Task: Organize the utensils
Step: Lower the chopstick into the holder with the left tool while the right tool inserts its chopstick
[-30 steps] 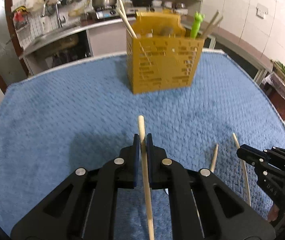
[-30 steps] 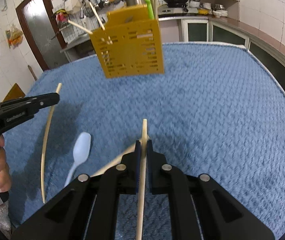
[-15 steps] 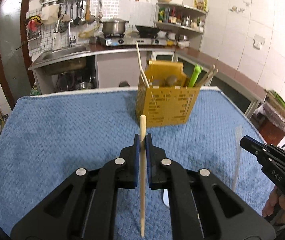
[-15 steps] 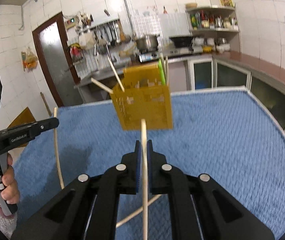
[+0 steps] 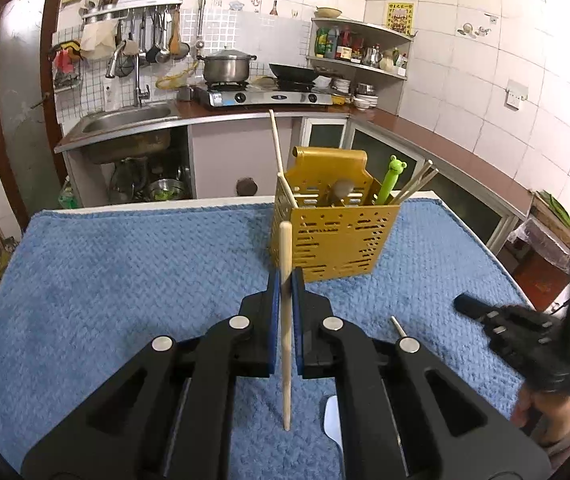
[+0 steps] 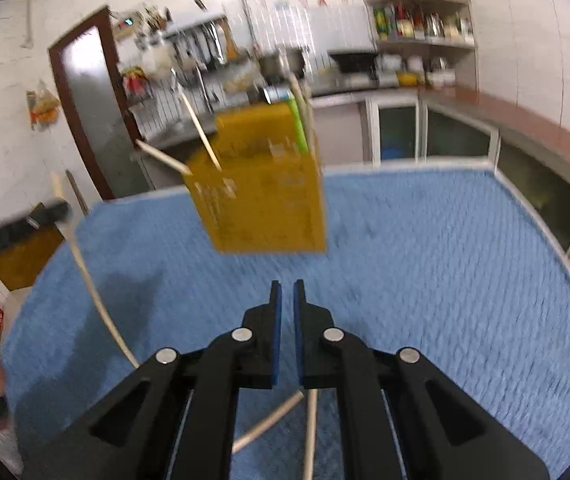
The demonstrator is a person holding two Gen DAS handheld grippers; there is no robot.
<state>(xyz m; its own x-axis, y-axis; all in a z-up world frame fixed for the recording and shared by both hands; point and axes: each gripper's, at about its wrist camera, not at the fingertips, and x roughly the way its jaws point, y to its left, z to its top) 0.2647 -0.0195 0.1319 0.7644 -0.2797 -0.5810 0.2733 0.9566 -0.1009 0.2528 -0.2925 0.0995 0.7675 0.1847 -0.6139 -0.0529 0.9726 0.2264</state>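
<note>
My left gripper [image 5: 285, 280] is shut on a wooden chopstick [image 5: 285, 320], held upright above the blue cloth. The yellow utensil basket [image 5: 335, 232] stands just beyond it, holding chopsticks and a green frog-topped utensil [image 5: 393, 182]. My right gripper [image 6: 287, 292] has its jaws nearly together with nothing between the tips; a chopstick [image 6: 310, 432] lies beneath it on the cloth. The right gripper shows blurred at the right in the left wrist view [image 5: 525, 332]. The left gripper [image 6: 45, 216] with its chopstick [image 6: 85, 280] shows at the left in the right wrist view.
A blue textured cloth [image 5: 125, 280] covers the table. A white spoon [image 5: 331, 420] and a metal-tipped stick [image 5: 397, 326] lie under my left gripper. Another chopstick [image 6: 269, 424] lies on the cloth. The sink, stove and counter stand behind the table.
Both grippers rose from the cloth. The chopstick held in my right gripper has dropped out of its jaws; the right view is now motion-blurred. My left gripper keeps its chopstick, closer to the basket.
</note>
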